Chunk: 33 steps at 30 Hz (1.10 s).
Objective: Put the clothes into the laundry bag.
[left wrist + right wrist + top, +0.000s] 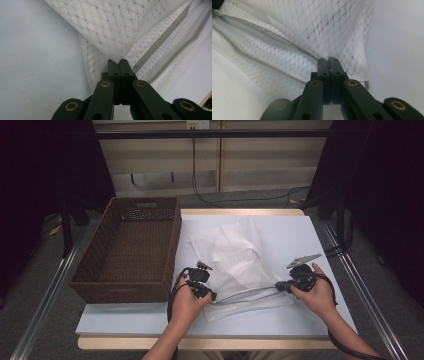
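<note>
Mid-fold, by the look of it: left tool (212, 296) and right tool (278, 286) each clamped tight on a near corner of the white mesh garment (235, 257), near edge pulled taut between them, rest lying on the white surface (295, 232). Next, probably: lift both corners together and carry them evenly. Count: two tools, one garment, one wicker basket (131, 247) at left.

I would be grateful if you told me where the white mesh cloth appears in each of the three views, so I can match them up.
High view: the white mesh cloth lies mid-table, right of the wicker basket.
Left gripper view: it spreads across the top and right, pinched at the left gripper.
Right gripper view: it spreads across the top and left, pinched at the right gripper.
Shared landmark: the cloth's grey zipper band.
</note>
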Each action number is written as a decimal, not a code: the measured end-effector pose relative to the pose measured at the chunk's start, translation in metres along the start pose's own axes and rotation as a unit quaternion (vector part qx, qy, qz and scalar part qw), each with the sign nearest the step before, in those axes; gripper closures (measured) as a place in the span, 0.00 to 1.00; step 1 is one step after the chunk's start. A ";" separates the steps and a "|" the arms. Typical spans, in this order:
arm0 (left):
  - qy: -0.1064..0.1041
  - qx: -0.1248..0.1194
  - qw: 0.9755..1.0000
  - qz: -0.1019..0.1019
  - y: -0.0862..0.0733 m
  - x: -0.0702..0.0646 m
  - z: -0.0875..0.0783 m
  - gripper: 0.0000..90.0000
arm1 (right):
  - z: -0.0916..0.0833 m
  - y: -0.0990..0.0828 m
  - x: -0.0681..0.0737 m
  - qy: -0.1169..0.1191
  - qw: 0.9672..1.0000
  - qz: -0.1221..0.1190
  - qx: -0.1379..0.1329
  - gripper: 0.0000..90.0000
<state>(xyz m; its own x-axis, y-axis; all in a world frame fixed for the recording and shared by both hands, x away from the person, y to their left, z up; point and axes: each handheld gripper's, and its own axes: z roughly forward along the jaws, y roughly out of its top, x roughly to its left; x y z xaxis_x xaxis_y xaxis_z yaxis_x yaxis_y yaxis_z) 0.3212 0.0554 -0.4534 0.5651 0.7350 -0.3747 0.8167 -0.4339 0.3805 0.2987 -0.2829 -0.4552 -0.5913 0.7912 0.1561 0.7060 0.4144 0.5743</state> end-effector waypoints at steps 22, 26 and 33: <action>0.018 -0.019 0.999 0.021 -0.005 -0.009 -0.007 0.77 | 0.024 0.034 0.068 0.028 0.993 -0.107 -0.039 0.69; 0.020 -0.020 0.999 0.019 -0.006 -0.008 -0.009 0.75 | 0.030 0.037 0.070 0.022 0.991 -0.125 -0.034 1.00; 0.023 -0.019 0.999 0.016 -0.008 -0.008 -0.008 0.74 | 0.027 0.022 0.075 0.051 0.986 -0.157 -0.007 1.00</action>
<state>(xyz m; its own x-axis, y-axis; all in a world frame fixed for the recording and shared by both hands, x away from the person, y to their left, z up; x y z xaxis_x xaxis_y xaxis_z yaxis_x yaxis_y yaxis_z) 0.3090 0.0571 -0.4470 0.5840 0.7448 -0.3228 0.7927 -0.4377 0.4243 0.2805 -0.2026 -0.4530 -0.8160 0.5760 0.0479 0.4771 0.6245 0.6184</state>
